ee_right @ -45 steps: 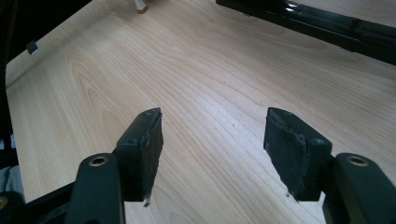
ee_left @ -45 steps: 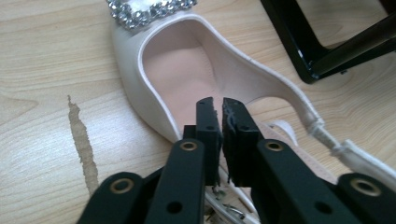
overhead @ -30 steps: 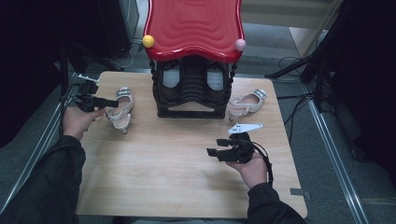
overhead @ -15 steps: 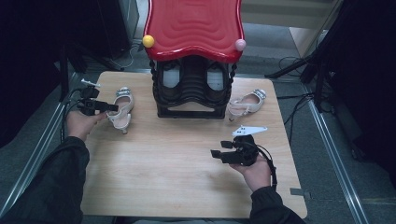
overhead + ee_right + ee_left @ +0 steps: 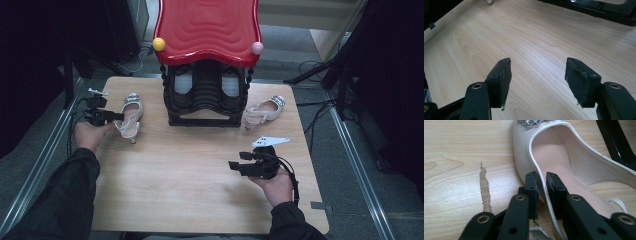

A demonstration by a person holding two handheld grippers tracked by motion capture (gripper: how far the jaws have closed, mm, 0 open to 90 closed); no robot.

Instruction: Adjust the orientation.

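- Wooden table (image 5: 190,190) carries a black shoe rack (image 5: 205,95) under a red top, with one cream shoe (image 5: 129,116) to its left and a second shoe (image 5: 265,111) to its right.
- Your left gripper (image 5: 541,183) has just been closing; its jaws now pinch the cream shoe's side wall.
- Your right gripper (image 5: 537,75) hovers over bare wood, jaws wide apart.
- Judged risk: that thin rim may fold or slip out when you lift, since the grip sits off-centre.
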